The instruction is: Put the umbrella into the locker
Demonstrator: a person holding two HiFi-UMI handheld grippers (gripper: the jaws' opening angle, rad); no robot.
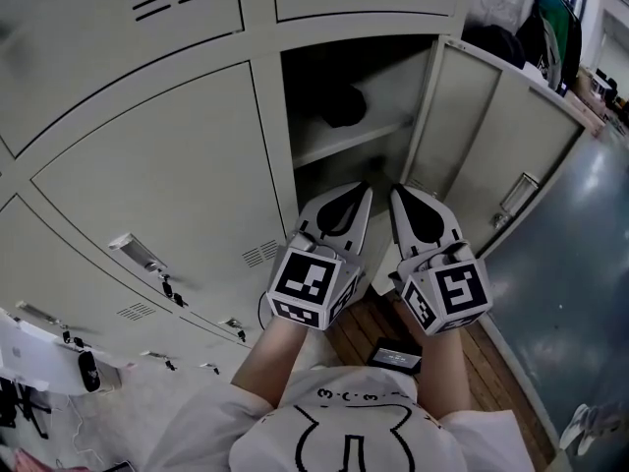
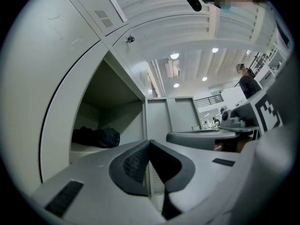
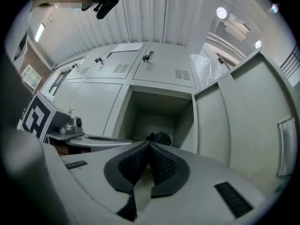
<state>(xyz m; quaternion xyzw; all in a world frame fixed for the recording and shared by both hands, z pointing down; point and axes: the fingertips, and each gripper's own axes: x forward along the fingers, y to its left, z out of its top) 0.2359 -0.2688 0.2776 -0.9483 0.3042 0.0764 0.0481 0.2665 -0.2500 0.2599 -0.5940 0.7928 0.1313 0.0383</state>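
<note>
Left gripper (image 2: 149, 143) closed pad against pad, nothing pinched. Same with the right gripper (image 3: 149, 145): fully shut, empty. Held side by side, just apart, tips tilted slightly upward at the open locker (image 1: 273, 136) straight ahead.

Beyond the tips and higher, on the shelf (image 1: 334, 147) inside: the black folded umbrella (image 1: 344, 106), lying at rest. Well clear of both grippers, ahead and to the left of the left one, almost dead ahead of the right one. Looks delivered, which would explain the empty jaws; probably kept shut simply because nothing is left to carry.

To the right of the right gripper, the locker door (image 1: 491, 155), standing wide open. Presumably open for access to the compartment, and likely the only thing still wanting attention.

Below and behind the grippers, a small dark box (image 1: 395, 354) on the wooden floor; cannot tell what.
</note>
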